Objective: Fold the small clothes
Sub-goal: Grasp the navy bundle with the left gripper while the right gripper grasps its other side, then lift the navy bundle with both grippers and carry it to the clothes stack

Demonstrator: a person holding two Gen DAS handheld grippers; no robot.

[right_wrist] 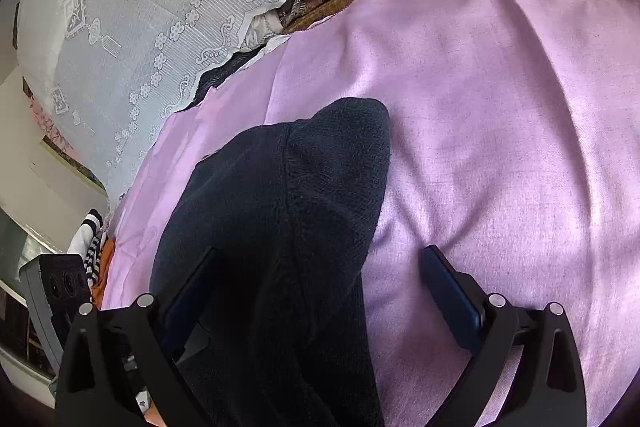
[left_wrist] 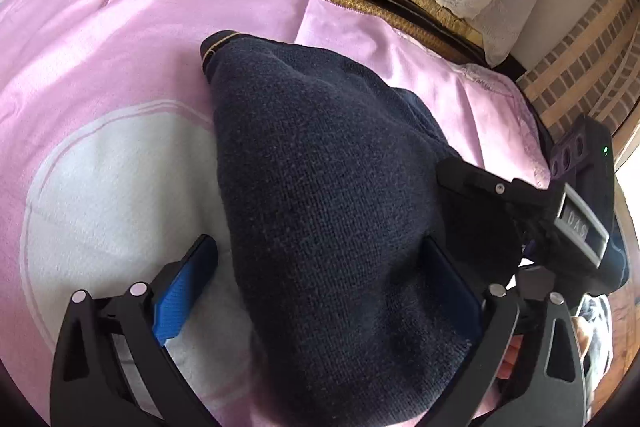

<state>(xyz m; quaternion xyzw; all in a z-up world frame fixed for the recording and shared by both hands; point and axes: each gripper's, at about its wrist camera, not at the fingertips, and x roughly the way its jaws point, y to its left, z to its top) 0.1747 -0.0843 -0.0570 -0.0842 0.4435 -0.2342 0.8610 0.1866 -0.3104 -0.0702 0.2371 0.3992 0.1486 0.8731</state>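
Observation:
A dark navy knit garment lies bunched on a pink sheet; a cuff with a tan stripe points to the far side. My left gripper is open, its blue-padded fingers standing either side of the garment's near end. The right gripper reaches in from the right and touches the garment's right edge. In the right wrist view the same garment lies between the open fingers of my right gripper, nearer the left finger.
The pink sheet has a pale oval patch. White lace fabric hangs at the far side. A woven mat edge borders the sheet. A brick wall stands right. Striped clothing lies at the left.

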